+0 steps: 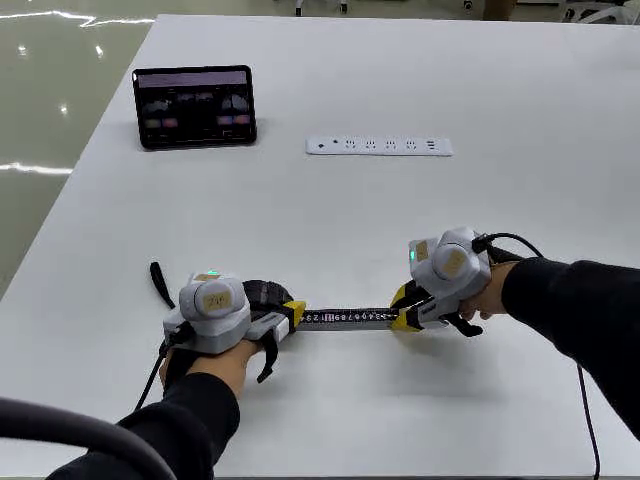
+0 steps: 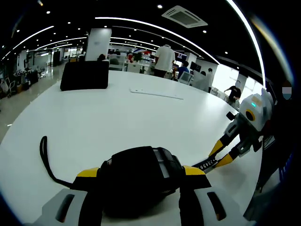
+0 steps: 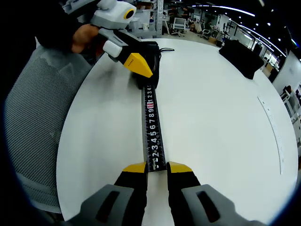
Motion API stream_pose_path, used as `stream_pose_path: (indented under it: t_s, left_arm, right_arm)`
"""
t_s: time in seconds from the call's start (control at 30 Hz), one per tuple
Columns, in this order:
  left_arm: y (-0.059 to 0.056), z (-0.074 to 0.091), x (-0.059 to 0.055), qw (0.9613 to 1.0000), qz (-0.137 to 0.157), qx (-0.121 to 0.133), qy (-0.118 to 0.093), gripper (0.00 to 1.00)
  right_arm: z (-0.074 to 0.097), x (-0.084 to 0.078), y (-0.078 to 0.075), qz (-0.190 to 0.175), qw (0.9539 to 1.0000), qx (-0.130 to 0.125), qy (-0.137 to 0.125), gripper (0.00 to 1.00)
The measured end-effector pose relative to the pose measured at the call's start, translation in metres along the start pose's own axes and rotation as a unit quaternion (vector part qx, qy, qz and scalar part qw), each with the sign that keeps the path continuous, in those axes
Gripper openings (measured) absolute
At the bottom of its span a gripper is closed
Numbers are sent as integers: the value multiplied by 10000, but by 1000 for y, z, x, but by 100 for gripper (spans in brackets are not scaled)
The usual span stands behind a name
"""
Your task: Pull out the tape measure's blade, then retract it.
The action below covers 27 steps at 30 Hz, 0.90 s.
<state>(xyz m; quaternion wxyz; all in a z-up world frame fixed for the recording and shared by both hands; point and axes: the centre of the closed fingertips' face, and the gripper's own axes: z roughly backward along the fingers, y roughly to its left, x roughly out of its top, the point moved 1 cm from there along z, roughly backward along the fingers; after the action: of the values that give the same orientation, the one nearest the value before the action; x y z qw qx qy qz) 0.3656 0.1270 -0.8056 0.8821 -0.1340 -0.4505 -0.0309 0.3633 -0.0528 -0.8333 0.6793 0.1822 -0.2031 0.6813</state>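
Bright, even light from ceiling strips [image 2: 248,33] floods the white counter [image 1: 420,90]; shadows are soft and faint, pooled just under the left gripper [image 1: 285,318] and right gripper [image 1: 405,312], and glare streaks the floor [image 1: 50,60] far beyond the left gripper. The head view is sharp. Both gripper views bow strongly at their edges; the tape measure [image 2: 136,176] in the left gripper reads dark and slightly soft, while the blade [image 3: 151,127] ahead of the right gripper is crisp.
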Motion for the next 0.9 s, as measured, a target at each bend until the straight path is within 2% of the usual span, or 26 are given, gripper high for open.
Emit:
stream_pose_path:
  t_s: [0.7,0.9]
  left_arm:
    - [0,0,0,10000,0,-8,6,62]
    - [0,0,0,10000,-3,-9,5,62]
  right_arm:
    - [-8,15,1,108,9999,41,-121,11]
    - [-10,18,2,43,9999,46,-151,11]
